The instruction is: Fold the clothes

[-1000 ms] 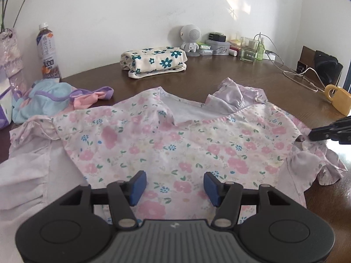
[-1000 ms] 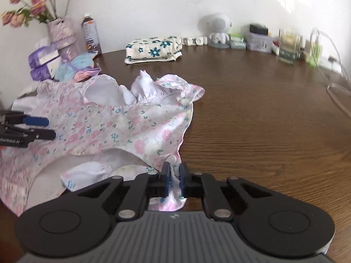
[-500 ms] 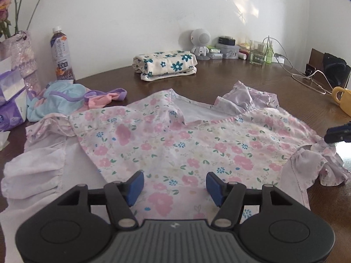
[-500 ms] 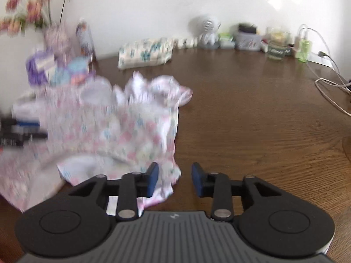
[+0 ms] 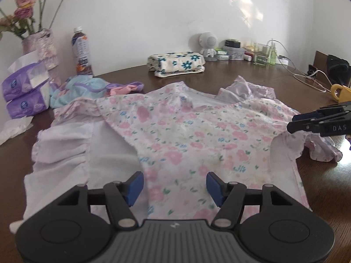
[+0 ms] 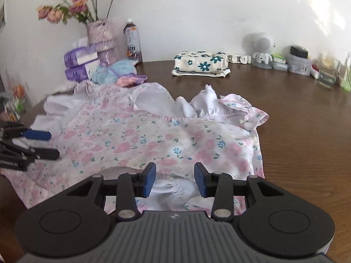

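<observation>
Floral dress (image 5: 197, 135) lies under both gaping tools (seemingly untouched).

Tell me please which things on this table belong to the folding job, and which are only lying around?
Job:
- pink floral garment, spread flat
- left hand-held gripper, open
- right hand-held gripper, open

Lying about:
- folded blue-flower cloth
- drink bottle
- flower vase
- tissue packs
- yellow mug
</observation>
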